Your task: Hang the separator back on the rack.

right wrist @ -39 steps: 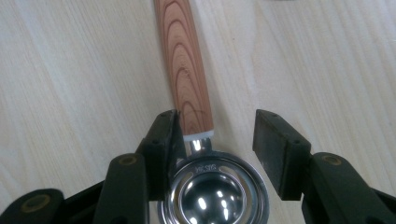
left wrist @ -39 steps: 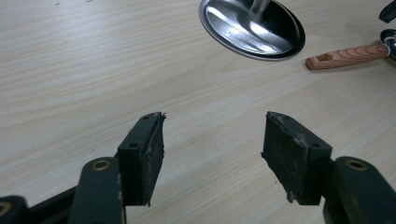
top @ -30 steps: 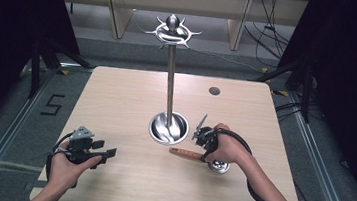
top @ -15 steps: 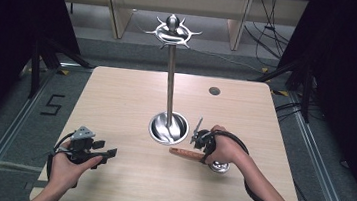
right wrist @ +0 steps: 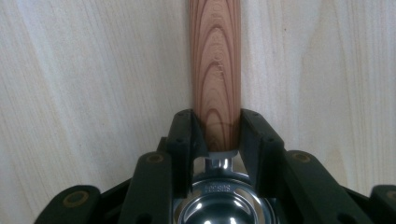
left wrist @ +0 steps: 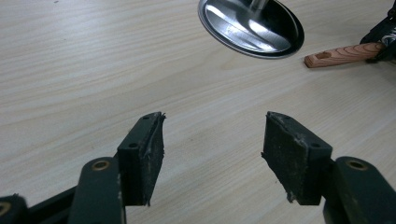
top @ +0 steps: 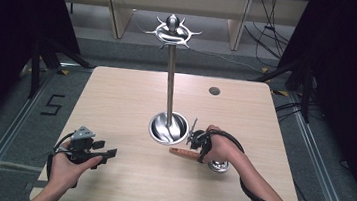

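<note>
A utensil with a reddish wooden handle (top: 181, 152) and a small steel bowl (top: 219, 166) lies on the table, right of the stand. My right gripper (top: 196, 145) is shut on the handle (right wrist: 215, 60) close to where it meets the bowl (right wrist: 224, 205); both pads press its sides, with the gripper (right wrist: 217, 135) low over the wood. My left gripper (top: 108, 153) rests near the front left of the table, held in a hand. Its jaws (left wrist: 215, 144) stand wide apart with nothing between them, pointing toward the stand's base (left wrist: 252, 25) and the handle tip (left wrist: 343, 54).
A tall steel stand (top: 170, 84) rises from a round dish-like base (top: 168, 128) at mid-table, topped by a crown of hooks (top: 172, 31). A small dark round spot (top: 214, 90) marks the far right of the tabletop. Cables and shelving lie beyond the table.
The right hand has edged slightly left over the utensil. The left gripper has stayed where it was.
</note>
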`<move>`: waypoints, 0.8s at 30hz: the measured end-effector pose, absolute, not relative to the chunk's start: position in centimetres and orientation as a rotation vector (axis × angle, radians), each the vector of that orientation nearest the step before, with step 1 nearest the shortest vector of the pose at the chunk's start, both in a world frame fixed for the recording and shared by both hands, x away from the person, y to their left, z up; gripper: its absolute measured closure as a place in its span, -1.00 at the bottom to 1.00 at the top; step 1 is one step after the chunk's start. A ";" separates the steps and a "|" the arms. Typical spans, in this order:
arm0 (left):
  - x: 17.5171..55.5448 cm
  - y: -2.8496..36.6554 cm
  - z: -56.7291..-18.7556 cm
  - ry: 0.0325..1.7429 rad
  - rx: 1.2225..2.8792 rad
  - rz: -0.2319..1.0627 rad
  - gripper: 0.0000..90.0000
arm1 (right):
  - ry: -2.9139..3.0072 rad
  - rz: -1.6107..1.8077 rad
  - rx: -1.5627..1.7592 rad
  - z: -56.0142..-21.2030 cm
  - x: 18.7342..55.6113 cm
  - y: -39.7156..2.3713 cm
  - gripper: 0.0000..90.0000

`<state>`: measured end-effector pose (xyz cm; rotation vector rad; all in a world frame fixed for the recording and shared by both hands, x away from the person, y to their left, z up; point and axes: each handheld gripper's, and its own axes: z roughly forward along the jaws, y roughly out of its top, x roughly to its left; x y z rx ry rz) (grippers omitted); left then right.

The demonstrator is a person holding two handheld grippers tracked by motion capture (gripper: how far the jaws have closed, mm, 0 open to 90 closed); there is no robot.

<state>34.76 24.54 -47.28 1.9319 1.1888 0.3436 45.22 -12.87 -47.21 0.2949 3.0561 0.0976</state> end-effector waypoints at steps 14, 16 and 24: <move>34.8 24.5 -47.3 1.198 1.918 0.337 -0.17 | 3.029 0.120 0.362 -47.2 44.7 -13.0 0.54; 34.7 24.5 -47.3 1.203 1.919 0.343 -0.17 | 3.033 0.138 0.369 -47.1 44.7 -13.2 0.54; 34.7 24.5 -47.3 1.203 1.918 0.344 -0.16 | 2.949 0.346 0.422 -45.7 43.8 -15.4 0.55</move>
